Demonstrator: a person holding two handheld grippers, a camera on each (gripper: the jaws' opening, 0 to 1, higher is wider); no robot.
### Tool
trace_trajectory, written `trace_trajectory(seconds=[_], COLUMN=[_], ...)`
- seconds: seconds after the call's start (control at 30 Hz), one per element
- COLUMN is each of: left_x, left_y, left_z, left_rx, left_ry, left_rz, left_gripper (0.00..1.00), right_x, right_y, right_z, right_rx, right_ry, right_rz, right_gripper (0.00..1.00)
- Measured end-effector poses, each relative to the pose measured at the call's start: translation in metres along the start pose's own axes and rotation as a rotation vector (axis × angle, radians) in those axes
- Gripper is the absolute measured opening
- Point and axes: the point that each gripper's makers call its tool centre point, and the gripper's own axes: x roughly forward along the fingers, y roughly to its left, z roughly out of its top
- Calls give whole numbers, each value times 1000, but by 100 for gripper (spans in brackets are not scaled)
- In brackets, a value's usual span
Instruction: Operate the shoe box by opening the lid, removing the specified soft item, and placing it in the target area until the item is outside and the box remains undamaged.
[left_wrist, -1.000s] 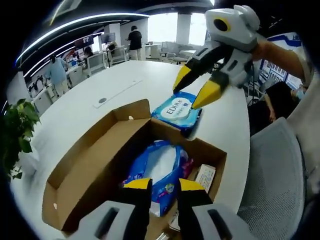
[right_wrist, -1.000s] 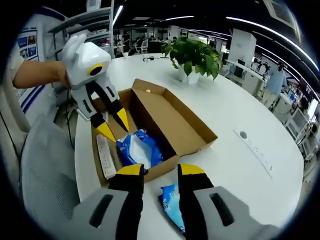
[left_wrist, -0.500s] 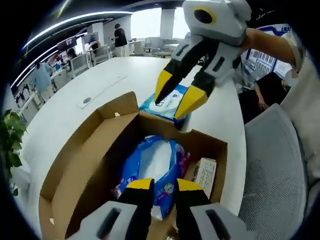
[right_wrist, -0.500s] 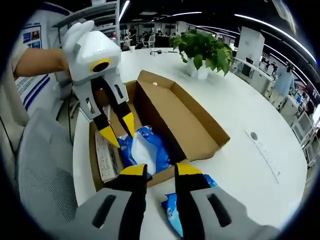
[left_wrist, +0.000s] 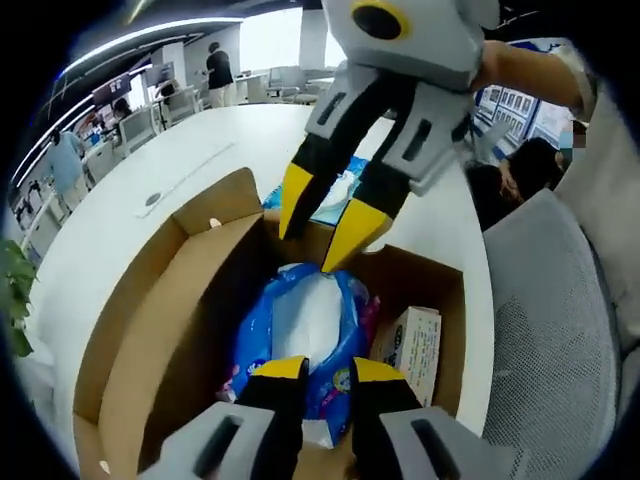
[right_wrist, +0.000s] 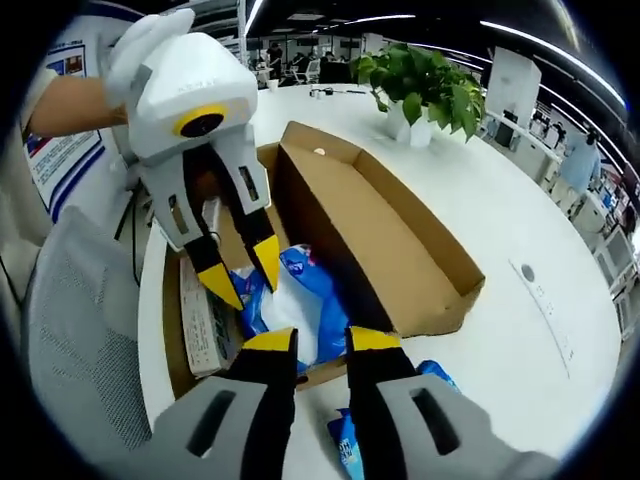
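White worktop (left_wrist: 150, 225), open shoe box (right_wrist: 400, 240) on it, and the blue soft pack (left_wrist: 305, 330) lies inside beside a small carton (left_wrist: 412, 345). Left hand-held gripper (right_wrist: 238, 272) hovers over the pack, jaws narrowly parted, holding nothing. Right hand-held gripper (left_wrist: 320, 235) hangs above the pack's far end, jaws partly apart, empty too.

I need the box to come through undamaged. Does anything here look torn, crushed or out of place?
Nothing stands out. The shoe box sits open on the white table with straight walls, its lid folded back flat. The blue soft pack and a small carton lie inside, and both hand-held grippers, left and right, hover above it.
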Motion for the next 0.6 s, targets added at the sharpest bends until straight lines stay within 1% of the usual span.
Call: trace_trajectory(seconds=[0.1, 0.2, 0.33, 0.47, 0.6], left_x=[1, 0, 0, -2, -4], left_y=[0, 1, 3, 4, 5], left_z=[-2, -4, -6, -8, -10], left_rx=[12, 23, 19, 14, 8], left_ry=[9, 17, 23, 26, 27], left_rz=[1, 6, 11, 22, 29], left_gripper=[14, 9, 4, 1, 0], right_x=[6, 12, 21, 28, 34], right_y=[1, 2, 1, 0, 0], right_z=[1, 2, 3, 2, 0], right_rx=[-12, -22, -44, -48, -50], right_ry=[5, 12, 28, 40, 51], right_rz=[4, 13, 11, 5, -1], right_gripper=[15, 15, 13, 9, 5])
